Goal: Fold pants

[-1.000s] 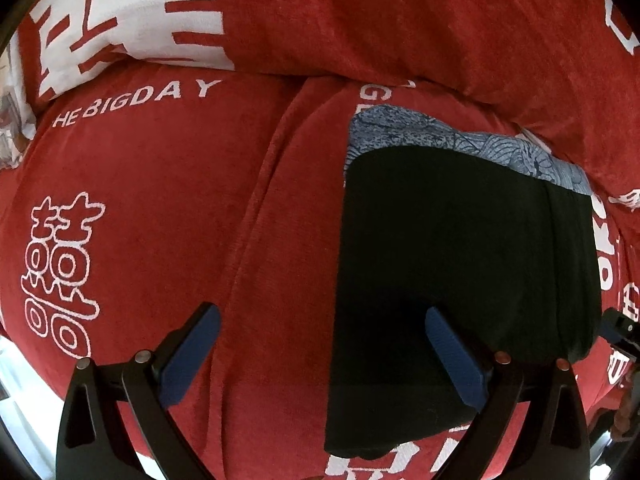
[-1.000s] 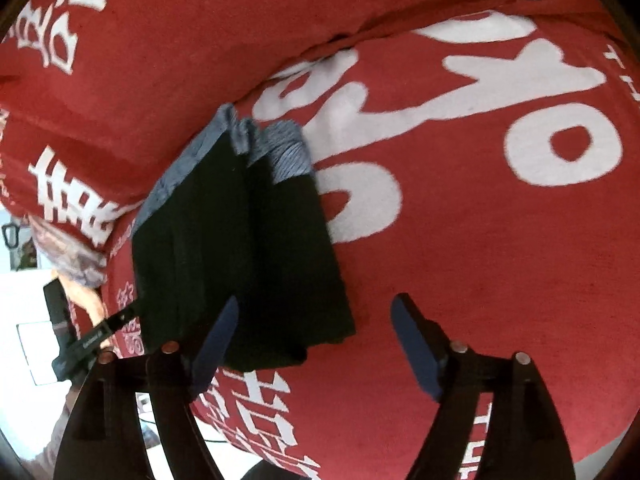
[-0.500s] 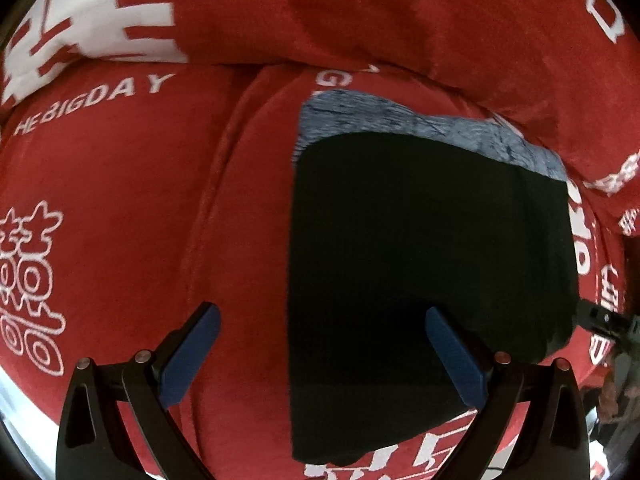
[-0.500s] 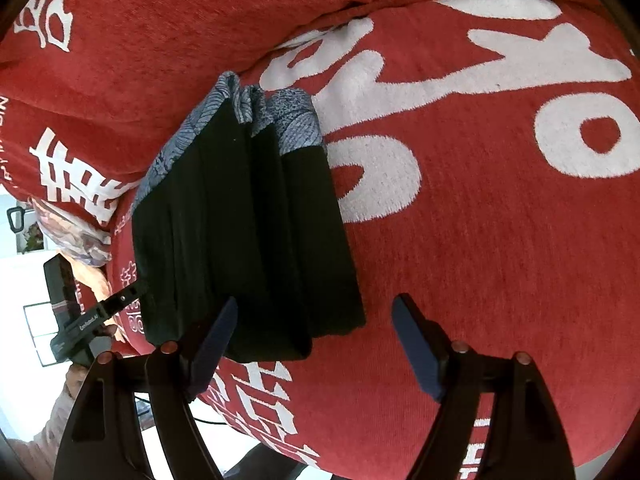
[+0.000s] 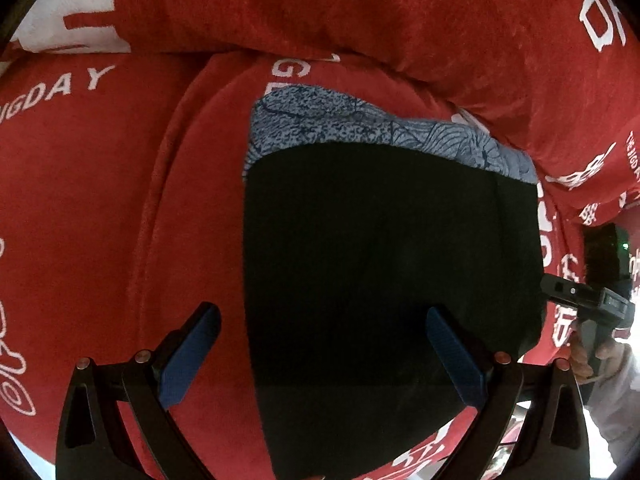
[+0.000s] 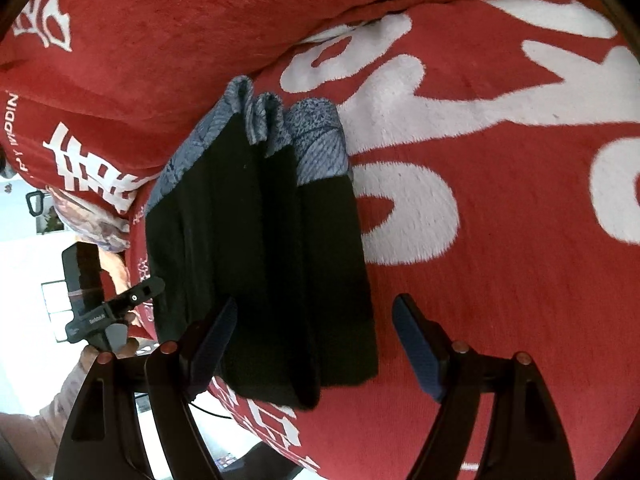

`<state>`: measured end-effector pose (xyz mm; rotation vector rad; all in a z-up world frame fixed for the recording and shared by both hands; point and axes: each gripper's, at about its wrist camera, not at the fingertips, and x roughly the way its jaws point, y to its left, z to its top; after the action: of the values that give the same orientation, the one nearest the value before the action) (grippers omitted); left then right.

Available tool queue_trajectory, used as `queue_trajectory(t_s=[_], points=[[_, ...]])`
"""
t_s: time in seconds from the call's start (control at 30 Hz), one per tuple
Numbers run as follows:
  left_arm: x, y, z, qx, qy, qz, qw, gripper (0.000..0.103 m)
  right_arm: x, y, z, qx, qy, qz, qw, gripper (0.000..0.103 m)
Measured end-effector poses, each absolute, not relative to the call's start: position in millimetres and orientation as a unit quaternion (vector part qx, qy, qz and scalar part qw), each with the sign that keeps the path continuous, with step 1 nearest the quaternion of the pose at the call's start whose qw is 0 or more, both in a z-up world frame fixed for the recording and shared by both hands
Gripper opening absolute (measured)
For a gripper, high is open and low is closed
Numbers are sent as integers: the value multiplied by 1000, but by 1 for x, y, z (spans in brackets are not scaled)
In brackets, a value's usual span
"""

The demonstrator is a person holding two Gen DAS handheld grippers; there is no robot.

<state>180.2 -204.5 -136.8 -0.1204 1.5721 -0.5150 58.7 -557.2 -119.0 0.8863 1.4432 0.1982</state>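
Observation:
The black pants (image 5: 380, 260) lie folded into a thick rectangle on the red cover, with a blue-grey patterned band (image 5: 360, 128) along the far edge. In the right wrist view the pants (image 6: 272, 248) show several stacked layers. My left gripper (image 5: 324, 352) is open and empty, hovering over the near left part of the stack. My right gripper (image 6: 316, 344) is open and empty, its jaws straddling the stack's near right corner. Each gripper also shows in the other's view: the right one (image 5: 588, 300) and the left one (image 6: 104, 312).
The red cover (image 6: 500, 240) with large white lettering spreads over the seat. A red cushion (image 5: 360, 12) rises just behind the pants. The seat's front edge runs close below the stack (image 6: 260, 420), with bright floor beyond it.
Both grippers have moved closer to the folded pants, which now look larger and more central. Both stayed open. The pants have not moved.

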Motion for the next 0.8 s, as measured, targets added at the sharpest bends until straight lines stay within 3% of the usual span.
queue_trajectory(t_s=[0.6, 0.67, 0.8], points=[[187, -221, -155, -98, 707, -242, 657, 103, 82, -567, -153, 465, 614, 142, 622, 84], [188, -221, -155, -105, 707, -242, 656, 103, 81, -568, -151, 450, 621, 126, 629, 74], [181, -215, -141, -120, 690, -253, 668, 81, 79, -565, -144, 450, 613, 121, 638, 56]])
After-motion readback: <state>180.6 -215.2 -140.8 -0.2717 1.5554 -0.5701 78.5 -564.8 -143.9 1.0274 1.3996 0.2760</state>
